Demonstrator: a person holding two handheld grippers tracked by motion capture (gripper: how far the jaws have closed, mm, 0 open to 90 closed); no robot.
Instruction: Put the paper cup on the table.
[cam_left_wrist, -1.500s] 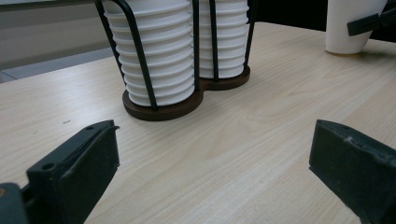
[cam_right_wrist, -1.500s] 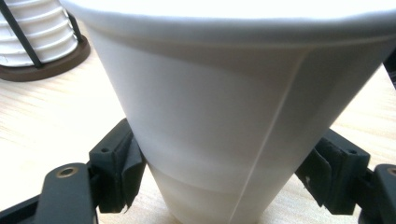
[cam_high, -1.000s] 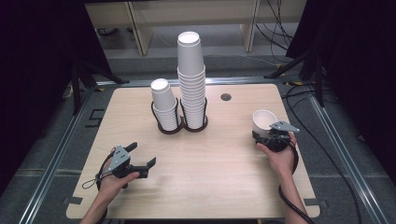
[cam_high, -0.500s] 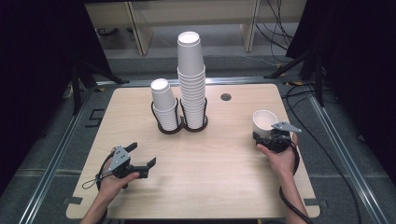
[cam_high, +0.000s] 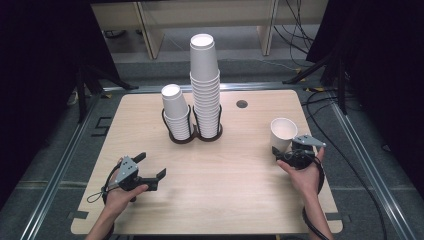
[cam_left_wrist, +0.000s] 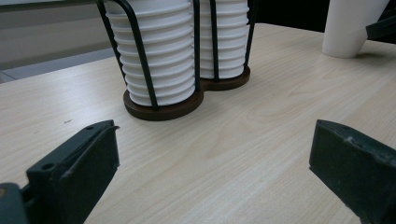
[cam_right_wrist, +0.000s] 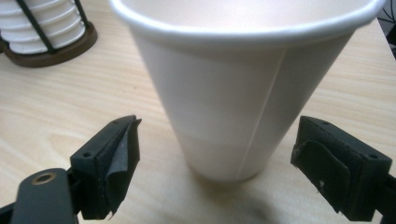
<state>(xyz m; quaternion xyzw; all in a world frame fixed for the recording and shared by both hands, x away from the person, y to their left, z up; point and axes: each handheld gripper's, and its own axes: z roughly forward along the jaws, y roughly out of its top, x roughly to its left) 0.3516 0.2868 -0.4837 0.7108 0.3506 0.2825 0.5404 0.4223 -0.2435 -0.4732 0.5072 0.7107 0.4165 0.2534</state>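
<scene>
A single white paper cup (cam_high: 283, 133) stands upright on the wooden table (cam_high: 235, 190) at the right. My right gripper (cam_high: 286, 150) sits just behind its base, open. In the right gripper view the cup (cam_right_wrist: 233, 93) rises between the spread jaws of the right gripper (cam_right_wrist: 218, 142), and neither pad touches it. My left gripper (cam_high: 150, 165) rests open near the front left, holding nothing. The left gripper (cam_left_wrist: 212, 149) looks toward a black wire holder (cam_left_wrist: 163, 105) with two stacks of white cups: a short stack (cam_high: 175, 111) and a tall stack (cam_high: 205, 82).
The holder's brown base (cam_high: 192, 136) sits at the table's middle back. A small dark hole (cam_high: 242, 104) lies in the tabletop behind the single cup. Metal floor rails (cam_high: 357, 150) run along both table sides. Cables (cam_high: 320, 105) trail off at the right.
My right gripper has eased back a little toward the person, away from the cup. The left gripper and both stacks have stayed put.
</scene>
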